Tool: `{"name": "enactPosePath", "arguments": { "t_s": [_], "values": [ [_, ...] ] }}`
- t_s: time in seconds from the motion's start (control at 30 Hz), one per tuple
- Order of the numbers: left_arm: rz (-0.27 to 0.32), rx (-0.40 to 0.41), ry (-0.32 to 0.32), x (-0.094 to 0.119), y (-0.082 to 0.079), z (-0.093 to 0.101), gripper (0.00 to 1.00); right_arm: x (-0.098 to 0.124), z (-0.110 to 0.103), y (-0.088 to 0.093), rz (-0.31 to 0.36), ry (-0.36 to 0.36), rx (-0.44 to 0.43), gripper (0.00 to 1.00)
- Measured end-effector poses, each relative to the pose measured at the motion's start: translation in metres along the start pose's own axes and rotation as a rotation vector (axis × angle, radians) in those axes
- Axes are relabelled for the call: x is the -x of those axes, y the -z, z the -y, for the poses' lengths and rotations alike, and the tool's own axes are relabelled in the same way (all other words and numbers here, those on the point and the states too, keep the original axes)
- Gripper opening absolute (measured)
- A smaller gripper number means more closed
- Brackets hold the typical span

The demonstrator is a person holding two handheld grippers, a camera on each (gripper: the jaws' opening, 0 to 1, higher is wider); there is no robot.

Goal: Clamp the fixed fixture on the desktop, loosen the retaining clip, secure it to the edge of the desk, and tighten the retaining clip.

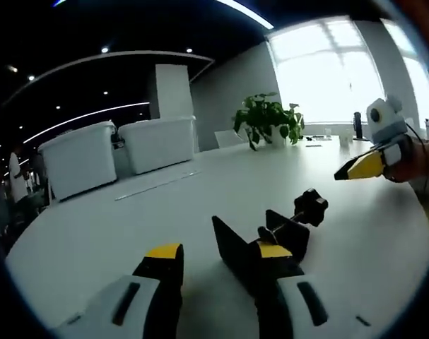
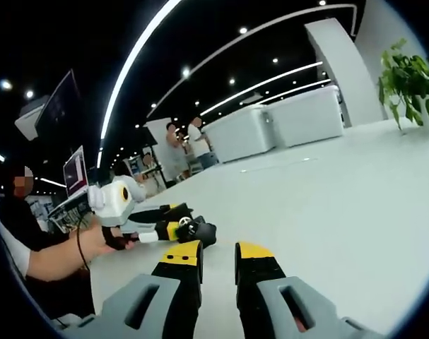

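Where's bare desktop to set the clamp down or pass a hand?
Bare white desktop runs from the black clamp back to the white bins and potted plant. Crowded: around the clamp, at the left gripper, right gripper nearby.

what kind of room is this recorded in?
Likely an open-plan office or lab: a big white table, a potted plant by a bright window, and people at screens in the background.

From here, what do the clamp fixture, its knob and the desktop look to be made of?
Clamp fixture: matte black body, probably painted metal or hard plastic; the look leaves it open. Knob: black and lobed, likely moulded plastic, on a thin shiny screw that looks like bare metal. Desktop: smooth white surface with a soft sheen, probably laminate.
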State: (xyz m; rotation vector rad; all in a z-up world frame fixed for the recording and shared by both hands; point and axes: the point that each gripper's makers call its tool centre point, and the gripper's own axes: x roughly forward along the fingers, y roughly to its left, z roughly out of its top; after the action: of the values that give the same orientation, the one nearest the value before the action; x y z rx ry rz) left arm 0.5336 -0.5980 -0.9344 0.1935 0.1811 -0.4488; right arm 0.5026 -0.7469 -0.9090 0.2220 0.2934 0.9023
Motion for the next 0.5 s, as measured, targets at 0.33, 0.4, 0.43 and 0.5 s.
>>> {"name": "enactPosePath", "arguments": {
  "t_s": [0.33, 0.4, 0.43, 0.5],
  "values": [
    [0.000, 0.019, -0.012, -0.0024, 0.0009, -0.0031, 0.38, -0.0066, -0.0004, -0.0018, -0.006, 0.011, 0.019, 0.17],
    [0.001, 0.023, -0.006, -0.0031, 0.0010, -0.0022, 0.36, -0.0073, 0.0002, -0.0031, -0.001, 0.012, 0.011, 0.17],
    [0.002, 0.029, 0.000, -0.0034, 0.0012, -0.0011, 0.34, -0.0074, 0.0004, -0.0031, 0.001, 0.013, 0.008, 0.17],
    [0.000, 0.040, 0.014, -0.0038, 0.0017, 0.0010, 0.31, -0.0075, 0.0008, -0.0023, 0.002, 0.014, 0.004, 0.17]
  ]
}}
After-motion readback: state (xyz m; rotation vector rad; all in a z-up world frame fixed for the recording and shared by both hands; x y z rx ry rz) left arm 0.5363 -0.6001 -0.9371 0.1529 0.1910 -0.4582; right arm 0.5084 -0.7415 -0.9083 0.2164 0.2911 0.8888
